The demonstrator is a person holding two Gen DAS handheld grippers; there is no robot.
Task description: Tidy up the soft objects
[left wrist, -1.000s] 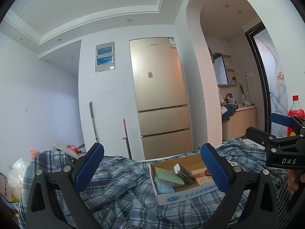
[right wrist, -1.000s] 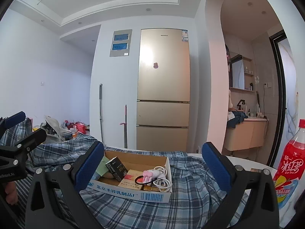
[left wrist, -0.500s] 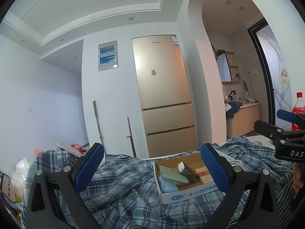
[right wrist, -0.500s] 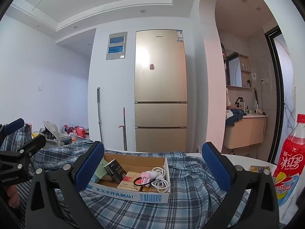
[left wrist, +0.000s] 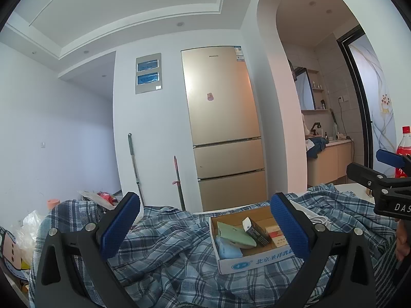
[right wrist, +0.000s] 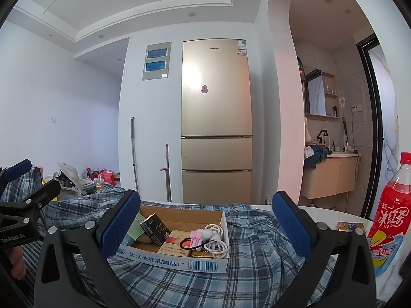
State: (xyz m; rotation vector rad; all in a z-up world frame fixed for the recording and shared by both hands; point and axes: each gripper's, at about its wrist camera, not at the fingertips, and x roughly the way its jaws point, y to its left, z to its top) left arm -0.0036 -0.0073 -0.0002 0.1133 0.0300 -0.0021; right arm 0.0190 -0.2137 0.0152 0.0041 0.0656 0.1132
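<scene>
A crumpled blue plaid shirt (left wrist: 169,254) (right wrist: 257,254) lies spread over the table. On it sits a shallow cardboard box (left wrist: 246,261) (right wrist: 179,259) holding small packets, a white cable and a pink item. My left gripper (left wrist: 205,220) is open, low over the cloth, with the box just inside its right finger. My right gripper (right wrist: 205,218) is open too, with the box between its fingers but farther off. Each gripper shows at the edge of the other's view.
A red iced tea bottle (right wrist: 390,220) stands at the right on the white table (right wrist: 321,211). A gold fridge (right wrist: 215,125), a mop and a broom stand against the far wall. Bags and clutter (left wrist: 23,231) lie at the left.
Both views have tilted up a little, so the box and shirt sit lower in frame. Both grippers stay open and hold nothing.
</scene>
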